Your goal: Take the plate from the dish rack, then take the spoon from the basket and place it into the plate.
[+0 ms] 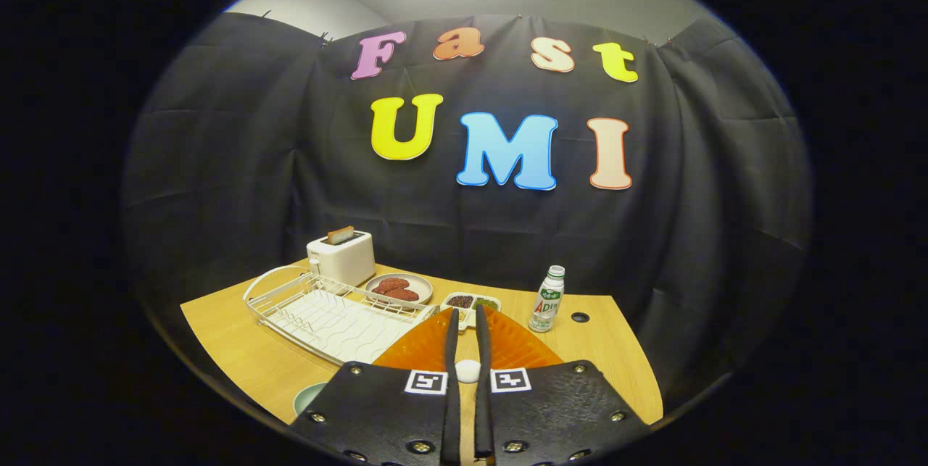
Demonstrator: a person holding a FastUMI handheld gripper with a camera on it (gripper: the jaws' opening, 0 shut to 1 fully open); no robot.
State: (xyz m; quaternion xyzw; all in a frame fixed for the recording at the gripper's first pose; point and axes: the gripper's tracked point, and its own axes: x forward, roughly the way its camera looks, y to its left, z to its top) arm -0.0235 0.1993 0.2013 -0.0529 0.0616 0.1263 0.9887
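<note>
Gripper pinches one white spoon, narrow gap; one orange plate underneath, one dish rack ahead-left, one bottle ahead-right.

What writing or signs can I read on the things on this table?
Bottle label: print too small and blurred to read.
Gripper: two square black-and-white code markers, no words; its fingers stand nearly closed, a small white thing between them, over the orange plate.
</note>
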